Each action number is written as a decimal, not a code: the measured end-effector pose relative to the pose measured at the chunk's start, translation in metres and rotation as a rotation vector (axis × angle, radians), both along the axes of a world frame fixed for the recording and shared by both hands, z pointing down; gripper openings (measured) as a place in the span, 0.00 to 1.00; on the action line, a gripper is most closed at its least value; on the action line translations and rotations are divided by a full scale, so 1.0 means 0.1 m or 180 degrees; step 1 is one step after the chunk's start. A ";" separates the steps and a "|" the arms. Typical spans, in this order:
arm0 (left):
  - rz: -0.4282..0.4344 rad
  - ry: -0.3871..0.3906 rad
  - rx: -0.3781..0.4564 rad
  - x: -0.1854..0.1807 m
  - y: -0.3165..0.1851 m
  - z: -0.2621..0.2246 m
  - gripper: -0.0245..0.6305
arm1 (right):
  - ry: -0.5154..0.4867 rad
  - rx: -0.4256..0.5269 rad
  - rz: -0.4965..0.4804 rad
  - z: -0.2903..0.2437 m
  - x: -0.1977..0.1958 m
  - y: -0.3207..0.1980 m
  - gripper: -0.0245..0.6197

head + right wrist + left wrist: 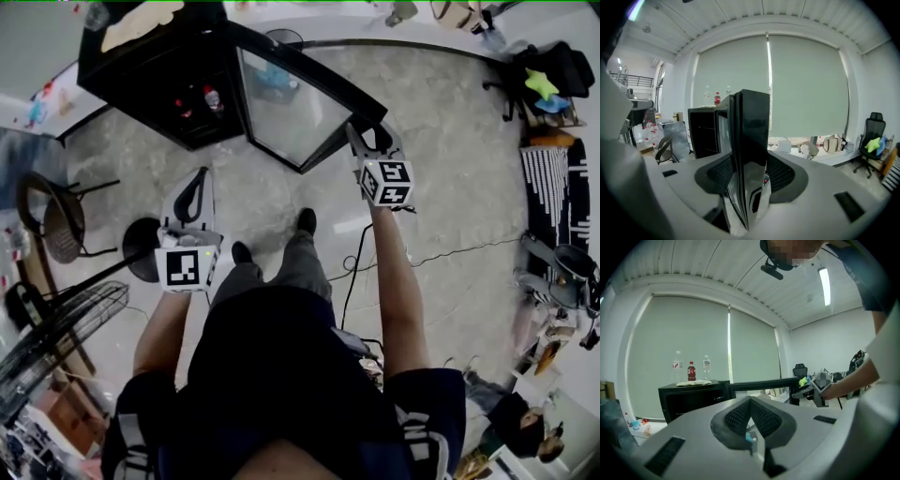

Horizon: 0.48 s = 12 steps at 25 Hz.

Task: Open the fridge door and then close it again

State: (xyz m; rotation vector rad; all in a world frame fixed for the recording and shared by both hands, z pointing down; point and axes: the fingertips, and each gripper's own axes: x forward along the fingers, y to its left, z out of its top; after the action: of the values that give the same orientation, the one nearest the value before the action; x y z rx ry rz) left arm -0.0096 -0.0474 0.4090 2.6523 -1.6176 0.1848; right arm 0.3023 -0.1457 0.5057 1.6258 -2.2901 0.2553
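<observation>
While ajar, fridge door [752, 123] tight betw. R tongs [368, 142]; L tongs [751, 402] together.

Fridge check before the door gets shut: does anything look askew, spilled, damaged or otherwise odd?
Nothing stands out. The fridge has its door wide open, free edge clamped in the right claw, which fits the task. Three bottles stand upright on top, nothing spilled.

Fridge [141, 84]: low black cabinet, upright on the floor, front open, dark inside; ahead and to the left of the right tool [367, 142].
Door [291, 108]: glass pane in a black frame, swung wide open, reaching from the fridge out to the right tool.
Free edge [750, 140]: upright, between the right tool's jaws, clamped on both faces.
</observation>
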 end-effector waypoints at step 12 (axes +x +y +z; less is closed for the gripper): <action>-0.0241 -0.0179 -0.0053 0.95 -0.63 -0.10 0.07 | -0.0113 0.0002 -0.0494 -0.05 0.64 -0.96 0.37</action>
State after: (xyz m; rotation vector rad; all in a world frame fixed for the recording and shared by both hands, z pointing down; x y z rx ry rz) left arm 0.0854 -0.1104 0.3988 2.5909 -1.7217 0.2716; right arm 0.3664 -0.2420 0.5007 1.4452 -2.4277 0.2485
